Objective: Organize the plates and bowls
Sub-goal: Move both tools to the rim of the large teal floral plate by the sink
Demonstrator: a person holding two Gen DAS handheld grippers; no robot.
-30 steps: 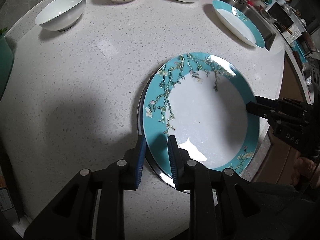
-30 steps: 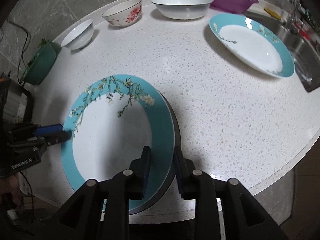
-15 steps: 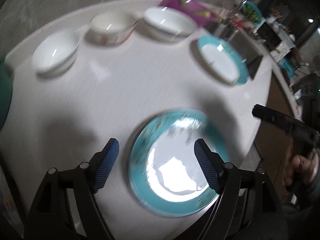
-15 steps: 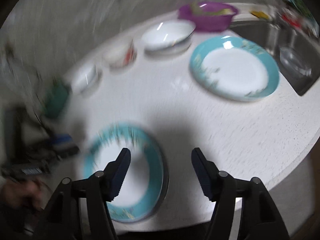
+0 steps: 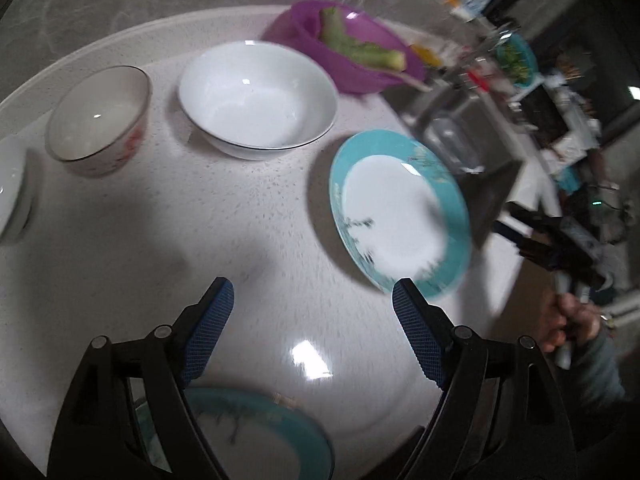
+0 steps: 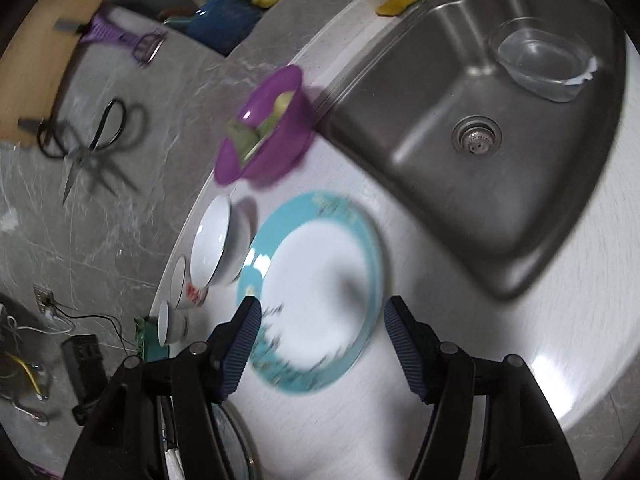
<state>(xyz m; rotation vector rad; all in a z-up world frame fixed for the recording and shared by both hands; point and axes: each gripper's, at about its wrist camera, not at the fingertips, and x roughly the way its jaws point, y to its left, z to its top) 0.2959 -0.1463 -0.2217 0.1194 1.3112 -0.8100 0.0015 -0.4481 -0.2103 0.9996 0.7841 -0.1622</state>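
A teal-rimmed plate [image 5: 400,216] with a white centre lies flat on the white counter near the sink. My left gripper [image 5: 310,300] hangs open above bare counter, short of that plate, with nothing between its pads. Behind it, at the bottom of the left wrist view, lies the stacked teal plate [image 5: 256,436]. My right gripper [image 6: 322,312] is open too and hovers over the near edge of the same plate [image 6: 316,292] without holding anything. A large white bowl [image 5: 258,96], a flowered bowl [image 5: 100,120] and a small white bowl [image 5: 10,188] stand in a row at the back.
A purple bowl [image 6: 268,128] with green vegetable pieces stands by the steel sink [image 6: 480,152], which holds a clear container [image 6: 544,64]. Scissors [image 6: 92,148] hang on the wall. A hand [image 5: 568,320] grips the right tool past the counter's edge.
Both grippers opened and let go of the blossom plate, which stays on the stack. They then swung away across the counter toward the second teal plate by the sink.
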